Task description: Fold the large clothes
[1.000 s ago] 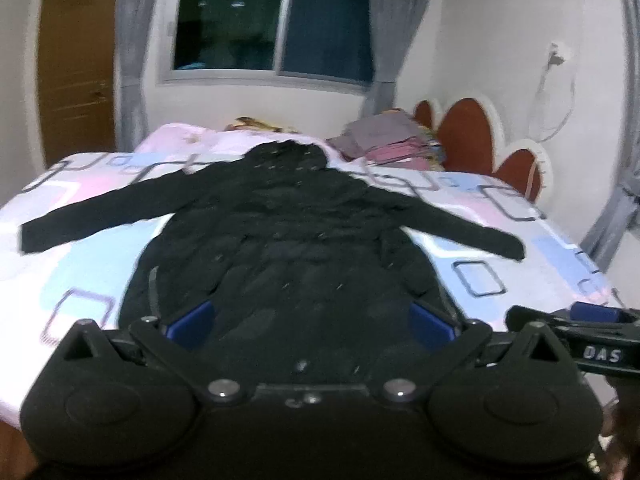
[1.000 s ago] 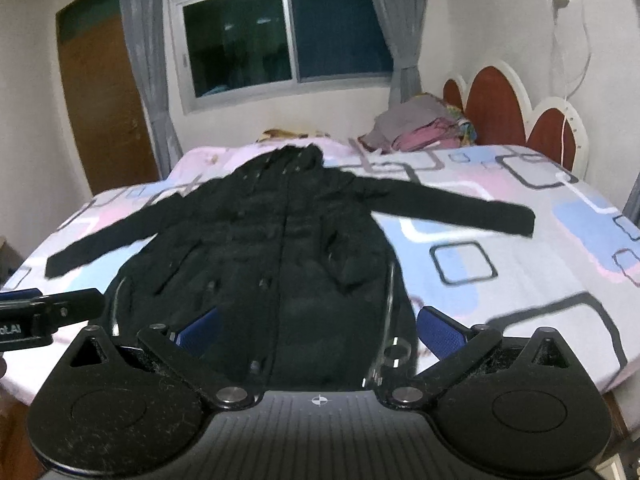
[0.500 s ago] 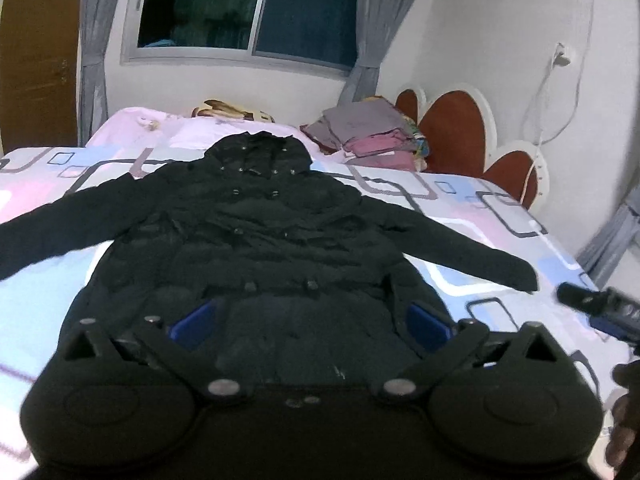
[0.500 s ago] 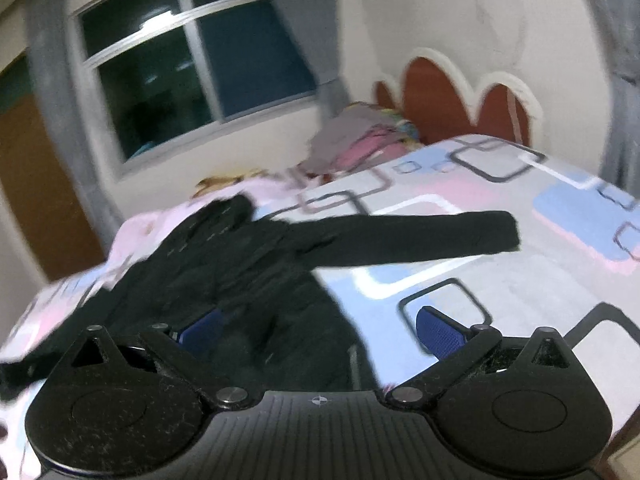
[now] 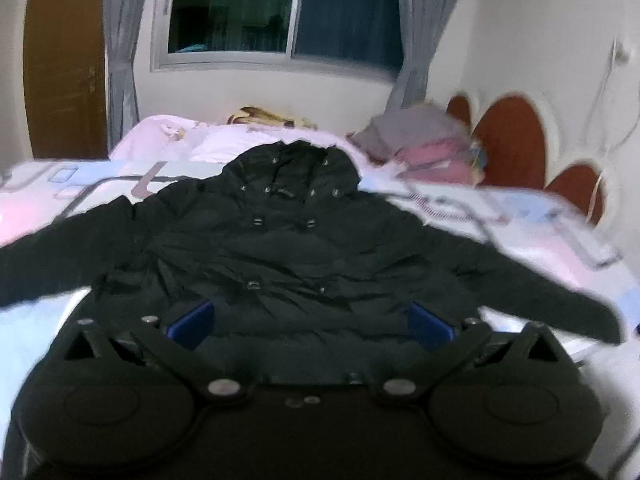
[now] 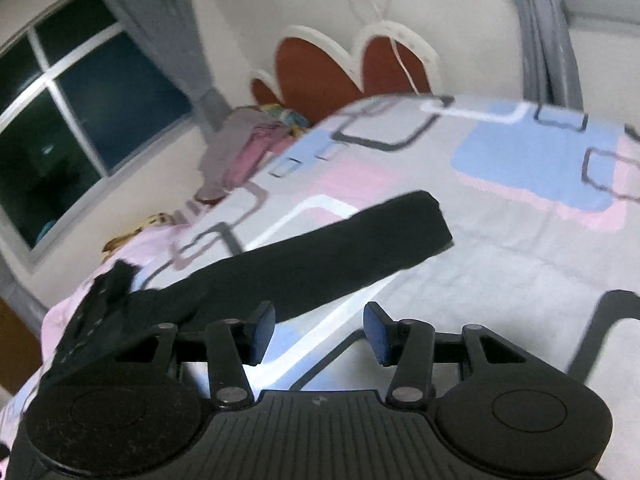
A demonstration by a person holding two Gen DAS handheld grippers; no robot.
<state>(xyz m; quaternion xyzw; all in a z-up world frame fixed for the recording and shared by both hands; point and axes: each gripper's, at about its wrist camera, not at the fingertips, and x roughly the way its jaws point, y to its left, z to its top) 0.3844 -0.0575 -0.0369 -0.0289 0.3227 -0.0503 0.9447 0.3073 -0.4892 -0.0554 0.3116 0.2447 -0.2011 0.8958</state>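
A large black hooded coat (image 5: 288, 248) lies flat on the bed, front up, both sleeves spread out sideways. My left gripper (image 5: 310, 322) is open and empty, hovering over the coat's lower body. In the right wrist view the coat's right sleeve (image 6: 332, 256) stretches across the sheet, cuff to the right. My right gripper (image 6: 318, 334) is open with the jaws partly narrowed, empty, just in front of the sleeve's near edge.
The bed sheet (image 6: 520, 216) is pink, blue and grey with square outlines. A pile of folded clothes (image 5: 428, 144) sits near the red scalloped headboard (image 5: 512, 140). A window (image 5: 280, 12), curtains and a wooden door (image 5: 64, 60) stand behind the bed.
My left gripper moved forward over the coat. My right gripper swung right toward the sleeve and its jaws narrowed from wide open.
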